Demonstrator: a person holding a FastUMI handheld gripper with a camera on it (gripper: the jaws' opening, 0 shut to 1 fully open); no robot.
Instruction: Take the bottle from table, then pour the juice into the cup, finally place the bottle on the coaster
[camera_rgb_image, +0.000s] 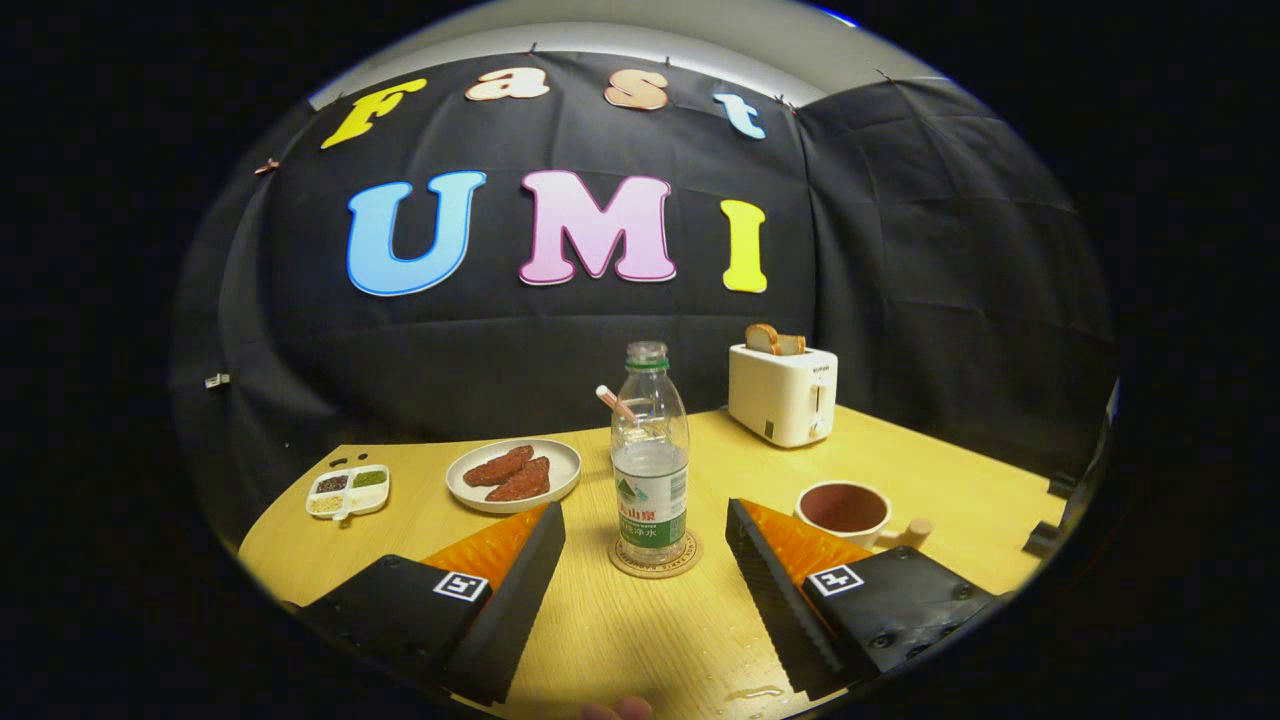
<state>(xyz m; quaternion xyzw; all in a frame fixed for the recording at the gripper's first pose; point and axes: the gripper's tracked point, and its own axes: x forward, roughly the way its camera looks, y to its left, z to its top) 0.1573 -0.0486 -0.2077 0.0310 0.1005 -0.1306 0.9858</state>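
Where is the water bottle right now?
The bottle stands upright on the round coaster, just ahead of the open tool, with the plate to its left and the cup to its right.

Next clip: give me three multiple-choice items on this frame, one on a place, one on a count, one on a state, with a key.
1. The bottle stands on:
A. the coaster
B. the plate
C. the toaster

2. Meat pieces on the plate:
A. one
B. two
C. four

3. The tongs are:
A. shut on the bottle
B. shut on the cup
C. open

Key: 1 A, its base sits on the round coaster; 2 B, two brown pieces lie side by side; 3 C, the fingers stand apart on either side of the bottle, touching nothing.
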